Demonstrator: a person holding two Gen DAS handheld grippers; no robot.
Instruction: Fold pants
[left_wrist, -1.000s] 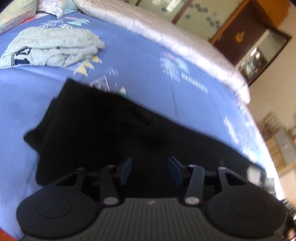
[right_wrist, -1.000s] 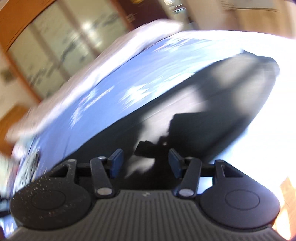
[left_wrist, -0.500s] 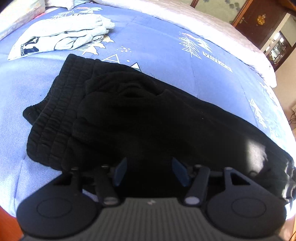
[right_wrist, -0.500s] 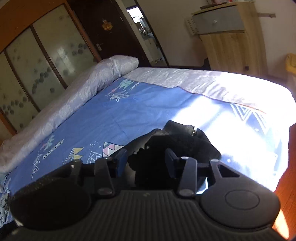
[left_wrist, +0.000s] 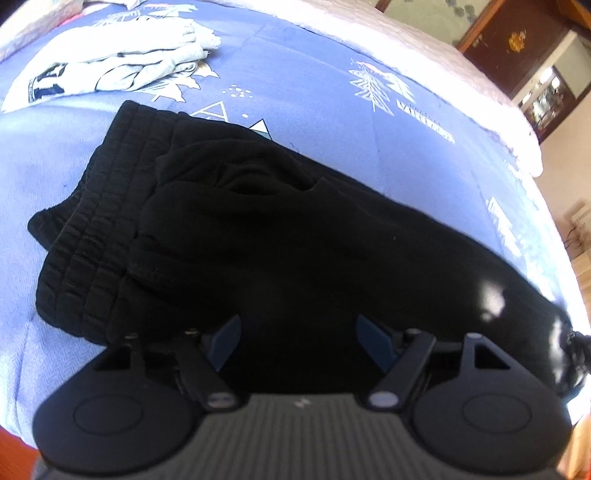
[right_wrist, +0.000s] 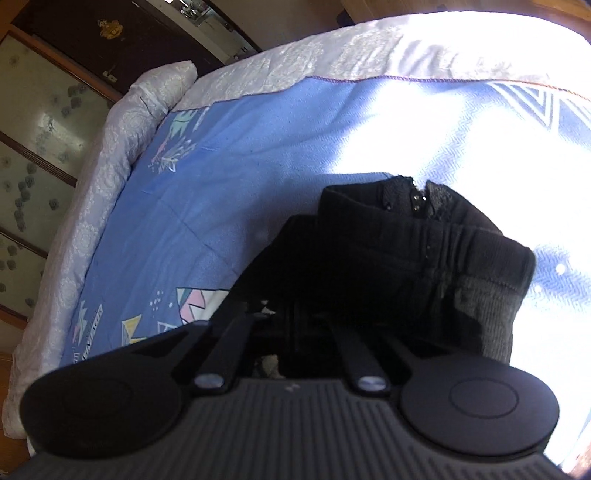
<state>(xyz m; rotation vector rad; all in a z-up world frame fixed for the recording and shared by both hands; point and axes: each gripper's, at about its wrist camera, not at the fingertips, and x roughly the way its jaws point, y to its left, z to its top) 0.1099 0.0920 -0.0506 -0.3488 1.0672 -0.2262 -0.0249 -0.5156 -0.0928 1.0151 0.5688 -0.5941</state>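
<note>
Black cloth fills the gap between my right gripper (right_wrist: 295, 325) fingers, which look clamped on the pants (left_wrist: 295, 236) near the leg cuffs. My left gripper (left_wrist: 299, 341) hovers with fingers apart over the seat. The pants lie lengthwise on the bed (left_wrist: 332, 103), waistband left, cuffs right, so I judge the right carries cuffs toward the waistband.

left hand-held gripper (left_wrist: 299, 339) hovers with jaws spread wide, right hand-held gripper (right_wrist: 295, 332) has jaws closed together
</note>
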